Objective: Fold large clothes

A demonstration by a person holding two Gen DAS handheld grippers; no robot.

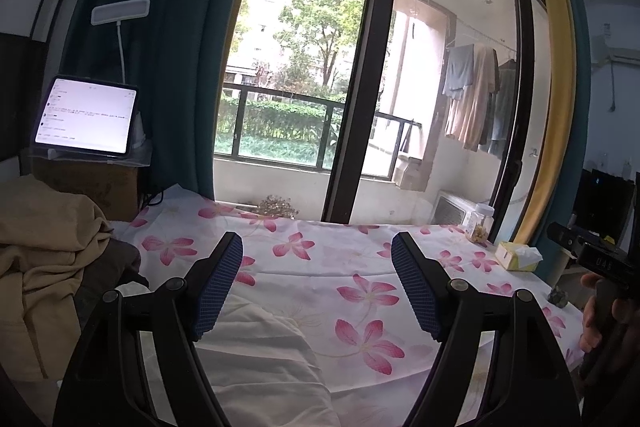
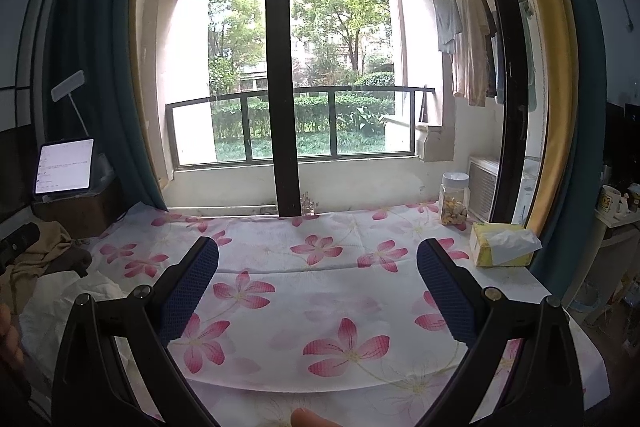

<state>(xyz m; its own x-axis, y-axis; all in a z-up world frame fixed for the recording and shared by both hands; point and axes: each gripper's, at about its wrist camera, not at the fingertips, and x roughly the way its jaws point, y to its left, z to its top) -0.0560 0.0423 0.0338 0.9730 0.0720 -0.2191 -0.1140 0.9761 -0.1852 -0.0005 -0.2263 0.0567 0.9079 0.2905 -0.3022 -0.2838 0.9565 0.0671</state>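
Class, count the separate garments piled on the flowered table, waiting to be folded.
3, all at the left: a tan garment, a dark brown one beside it, a white one below the left gripper. More may lie hidden underneath.

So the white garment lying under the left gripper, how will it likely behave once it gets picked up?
The white garment lies rumpled in soft folds on the flowered cloth, so it will probably be floppy and sag from a single pinch. It looks thin, likely light for its size. The left gripper is open above it; lifting one point may bunch it rather than spread it.
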